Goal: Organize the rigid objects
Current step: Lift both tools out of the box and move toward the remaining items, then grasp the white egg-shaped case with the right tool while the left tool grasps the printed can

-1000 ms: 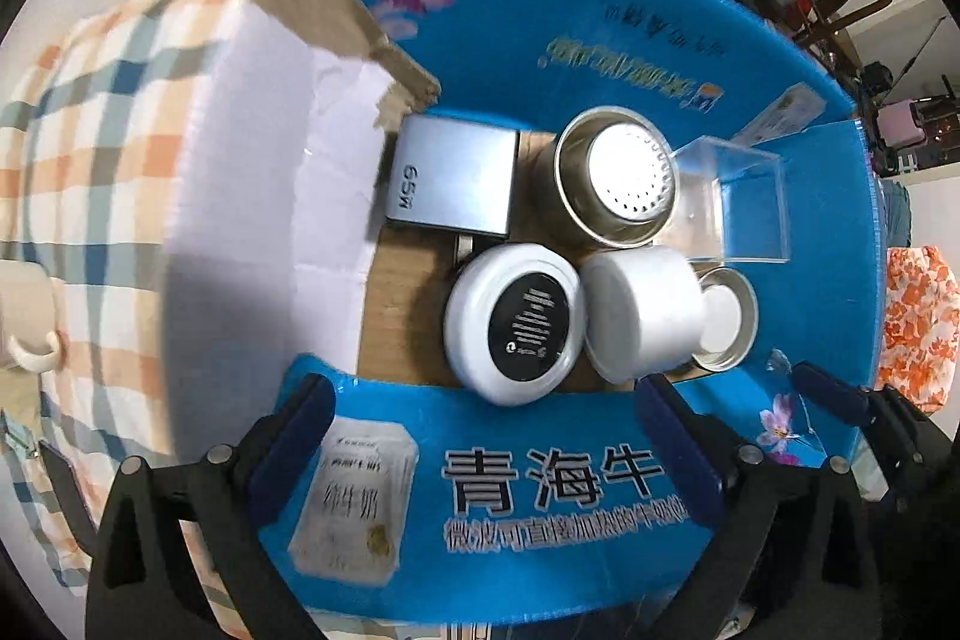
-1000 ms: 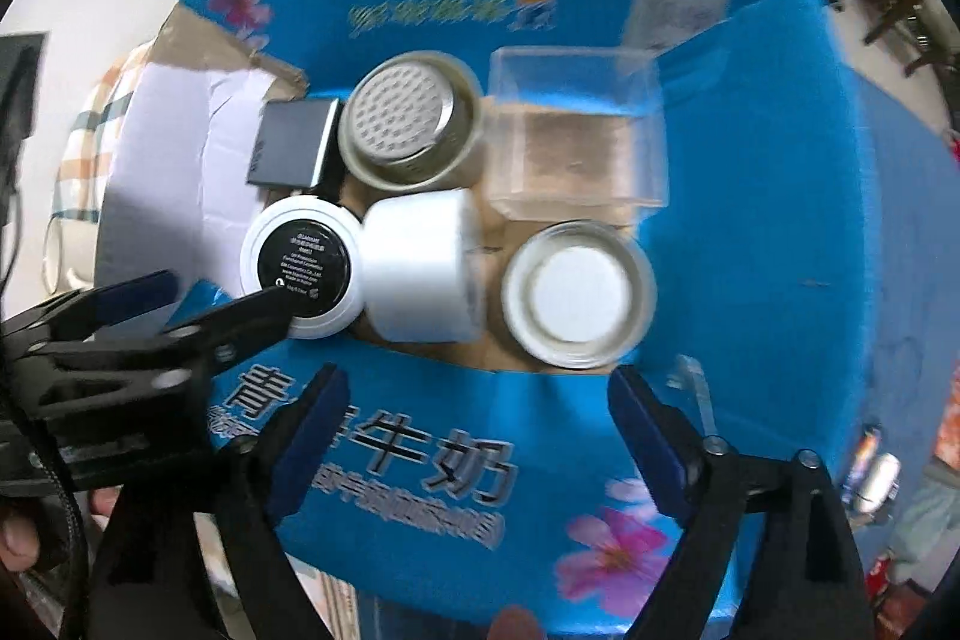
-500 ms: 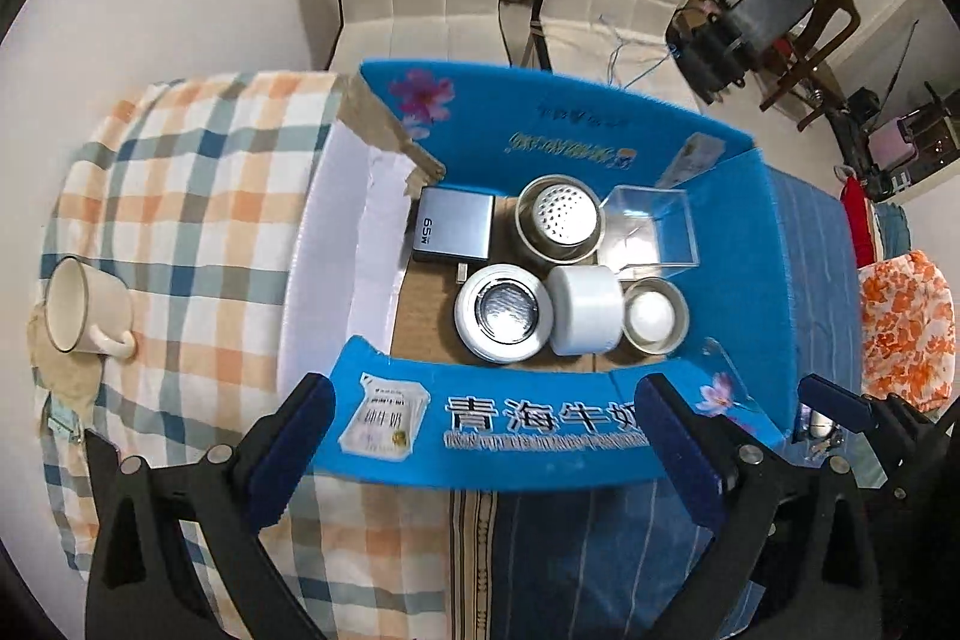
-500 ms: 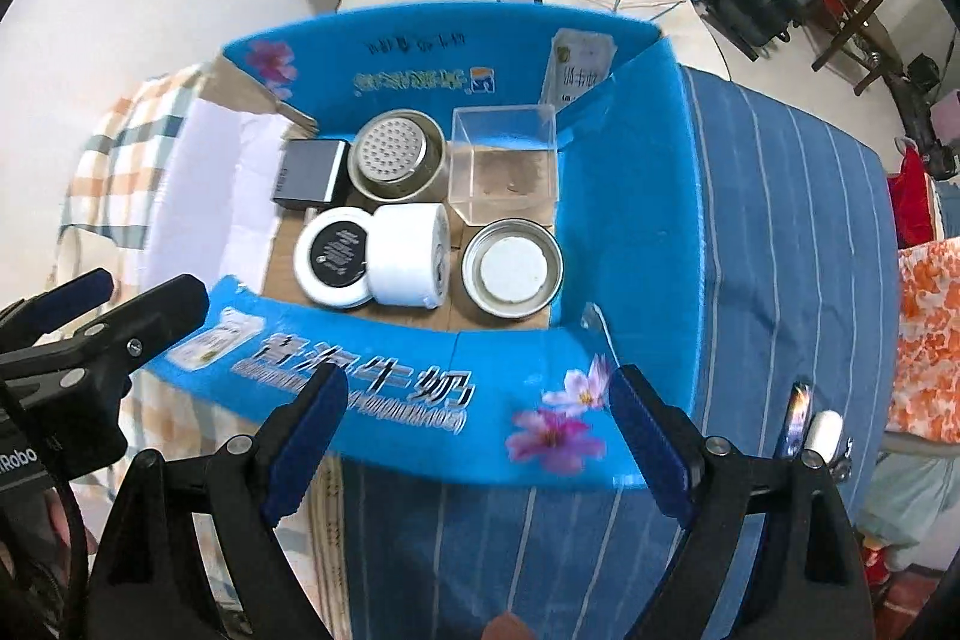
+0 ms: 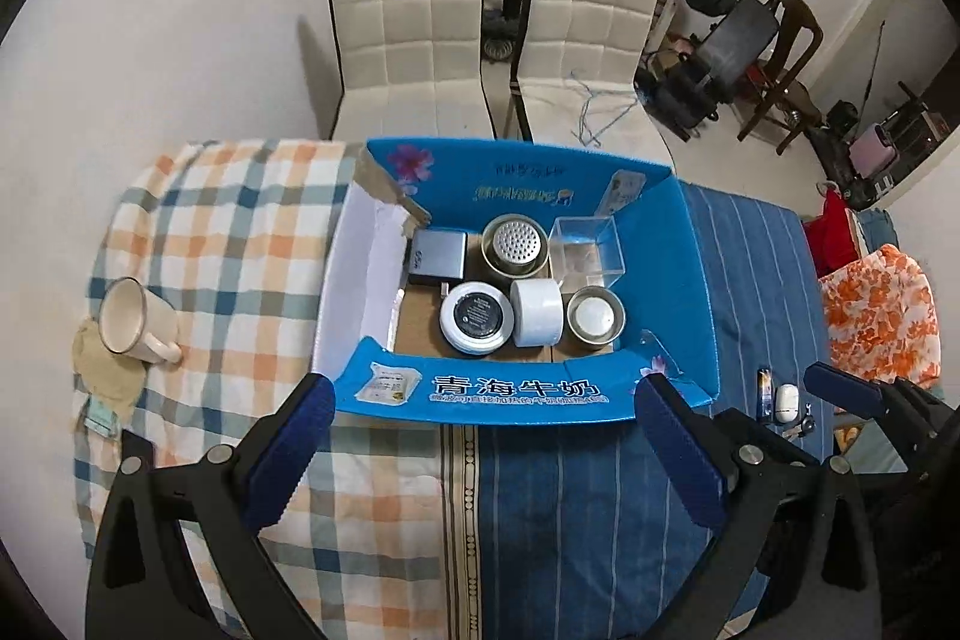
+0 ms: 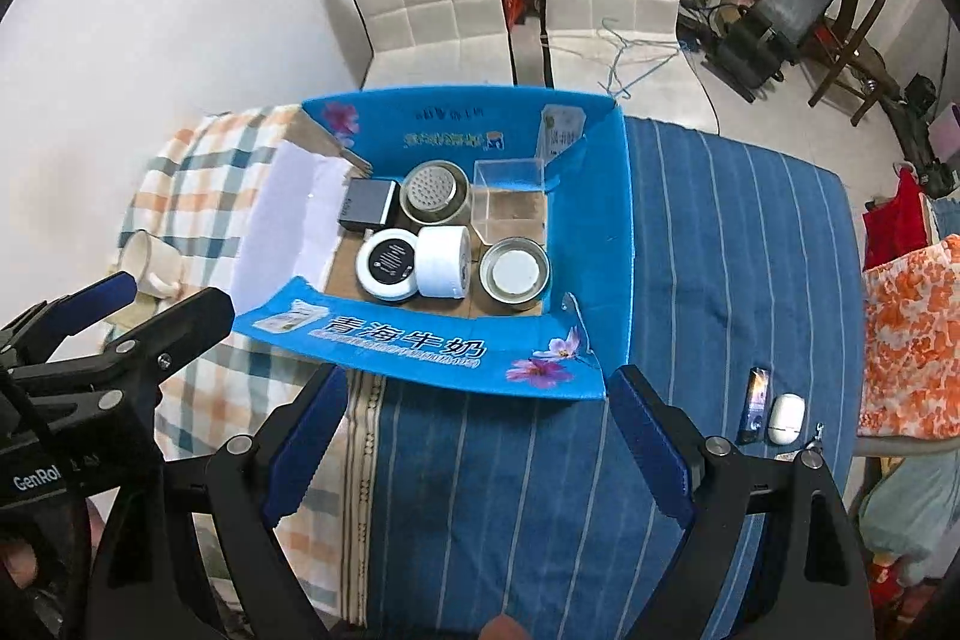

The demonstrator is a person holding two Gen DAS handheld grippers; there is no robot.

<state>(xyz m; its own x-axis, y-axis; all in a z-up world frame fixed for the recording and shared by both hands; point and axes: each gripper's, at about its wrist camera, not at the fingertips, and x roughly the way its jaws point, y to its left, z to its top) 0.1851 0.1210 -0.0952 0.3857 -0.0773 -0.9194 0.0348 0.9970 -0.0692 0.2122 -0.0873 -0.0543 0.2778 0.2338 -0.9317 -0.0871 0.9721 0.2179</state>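
Left gripper: black frame, blue pads, jaws wide apart, nothing held. Right gripper: same build, jaws wide apart, nothing held. Both hang above the near flap of the open blue cardboard box. Inside, back row: grey flat rectangular case, perforated round metal tin, clear plastic cube. Front row: white round jar with black lid, white cylinder on its side, metal tin with white disc. On the checked cloth, left of the box: cream mug.

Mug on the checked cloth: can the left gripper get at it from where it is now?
Probably yes. The mug stands alone outside the blue box, nothing over or beside it, and the left gripper is open and empty above the table.
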